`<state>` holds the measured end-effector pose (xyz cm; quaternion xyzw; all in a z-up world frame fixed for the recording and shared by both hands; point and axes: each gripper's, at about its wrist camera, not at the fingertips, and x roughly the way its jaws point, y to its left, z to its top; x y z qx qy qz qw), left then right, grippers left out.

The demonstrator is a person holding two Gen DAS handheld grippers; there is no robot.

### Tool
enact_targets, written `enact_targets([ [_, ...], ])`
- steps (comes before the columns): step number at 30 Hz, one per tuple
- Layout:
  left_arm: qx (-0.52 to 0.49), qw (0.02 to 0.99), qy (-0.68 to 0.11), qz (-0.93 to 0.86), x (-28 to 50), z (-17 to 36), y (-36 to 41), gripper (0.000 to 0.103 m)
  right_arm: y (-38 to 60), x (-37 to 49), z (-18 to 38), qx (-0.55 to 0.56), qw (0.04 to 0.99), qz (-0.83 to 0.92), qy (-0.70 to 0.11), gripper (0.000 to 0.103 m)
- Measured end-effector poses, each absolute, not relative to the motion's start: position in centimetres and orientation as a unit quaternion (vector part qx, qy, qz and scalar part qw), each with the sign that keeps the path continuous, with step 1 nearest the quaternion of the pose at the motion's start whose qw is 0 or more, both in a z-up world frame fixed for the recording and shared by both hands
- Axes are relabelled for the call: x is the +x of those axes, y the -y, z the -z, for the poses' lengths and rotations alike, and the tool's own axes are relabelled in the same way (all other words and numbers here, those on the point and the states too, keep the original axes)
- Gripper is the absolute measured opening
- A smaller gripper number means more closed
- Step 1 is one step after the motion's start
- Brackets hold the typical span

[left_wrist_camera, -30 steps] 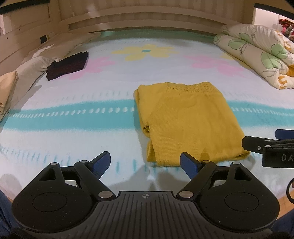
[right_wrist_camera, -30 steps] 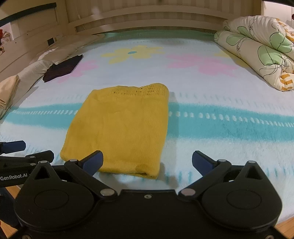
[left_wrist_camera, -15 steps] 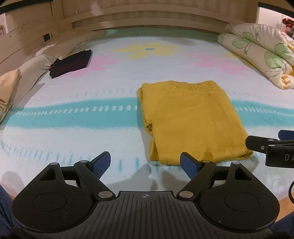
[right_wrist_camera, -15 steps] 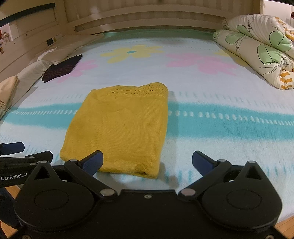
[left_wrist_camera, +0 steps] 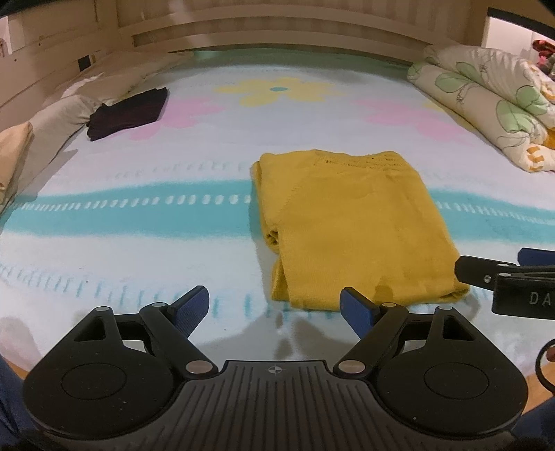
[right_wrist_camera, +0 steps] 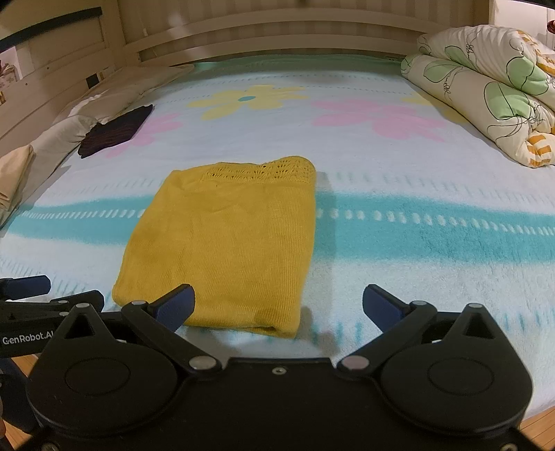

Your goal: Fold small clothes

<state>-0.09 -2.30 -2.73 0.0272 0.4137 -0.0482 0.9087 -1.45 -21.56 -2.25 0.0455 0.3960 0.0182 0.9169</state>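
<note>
One mustard-yellow knitted garment (left_wrist_camera: 353, 225), folded into a rough rectangle with an openwork lacy band along its far edge, lies flat at the centre of the frame on the fleecy pale-blue bed blanket (left_wrist_camera: 138, 263), which is printed with a turquoise stripe and yellow and pink flowers. In the left wrist view its left edge shows stacked, rounded folds. One dark, nearly black folded cloth (left_wrist_camera: 128, 112) lies in the upper left of the frame, well apart from the yellow one. One rolled cream quilt with green leaf print (right_wrist_camera: 485, 93) sits at the upper right. Pale pillows (left_wrist_camera: 59, 114) line the left edge, below a slatted wooden headboard (right_wrist_camera: 277, 31).

Two grippers are in view, each with two blue-padded fingers. The left gripper (left_wrist_camera: 275, 305) has its jaws spread wide, holding nothing, just short of the garment's near edge. The right gripper (right_wrist_camera: 277, 307) likewise stands with jaws wide apart and empty, its left pad (right_wrist_camera: 175, 307) overlapping the garment's near edge in the picture.
</note>
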Motion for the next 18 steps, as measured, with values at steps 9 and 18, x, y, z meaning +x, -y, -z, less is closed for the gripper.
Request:
enact_targets([
  [9, 0.011, 0.906, -0.422, 0.039, 0.22, 2.79, 2.20, 0.082, 21.45, -1.47, 2.30, 0.048, 0.916, -0.016, -0.397, 0.103],
  [18, 0.017, 0.913, -0.407, 0.024, 0.12, 2.67, 2.05, 0.082, 21.20, -1.37, 2.36, 0.055, 0.915, -0.010, -0.400, 0.103],
])
